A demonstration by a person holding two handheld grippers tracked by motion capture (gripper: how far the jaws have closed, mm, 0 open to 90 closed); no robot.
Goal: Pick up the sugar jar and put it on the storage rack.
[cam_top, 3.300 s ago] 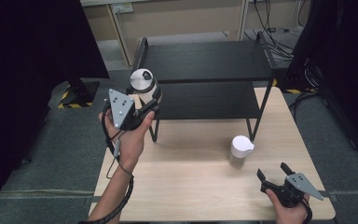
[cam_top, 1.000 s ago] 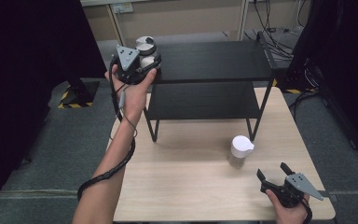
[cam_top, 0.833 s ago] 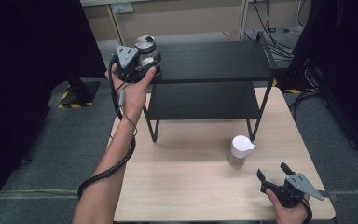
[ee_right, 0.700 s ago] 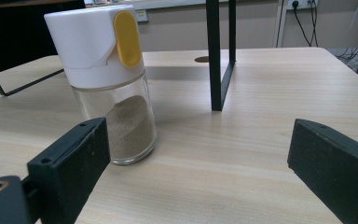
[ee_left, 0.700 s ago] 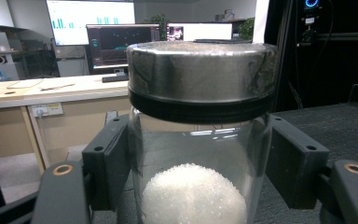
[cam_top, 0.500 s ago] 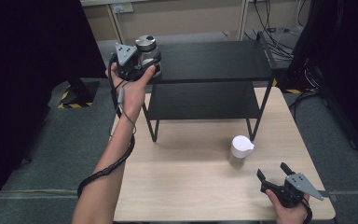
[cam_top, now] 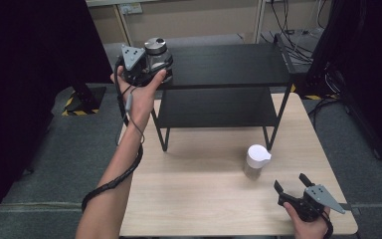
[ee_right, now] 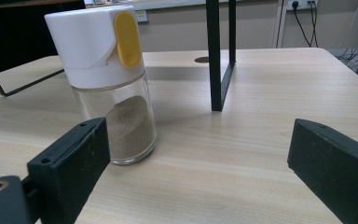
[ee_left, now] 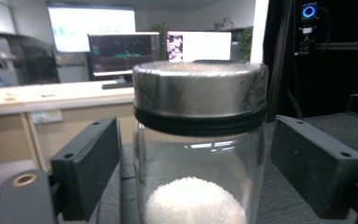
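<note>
Jar (cam_top: 157, 56) of white granules sits at the front left corner of the shelf rack's (cam_top: 229, 64) top board, and my left gripper (ee_left: 196, 163) brackets it with both jaws standing clear of the glass, so I am not gripping it. From the left gripper view the jar seems to stand on the board by its own weight, though its base is cut off there and I can't be sure. That corner is close to two edges, so any nudge leftward or toward me could tip it off; the rest of the top board is bare and offers room inward. My right gripper (cam_top: 298, 191) rests spread wide near the table's (cam_top: 199, 199) front right corner, holding nothing, with the white-capped shaker (ee_right: 107, 84) standing just ahead of it, beside the rack's front right leg.
</note>
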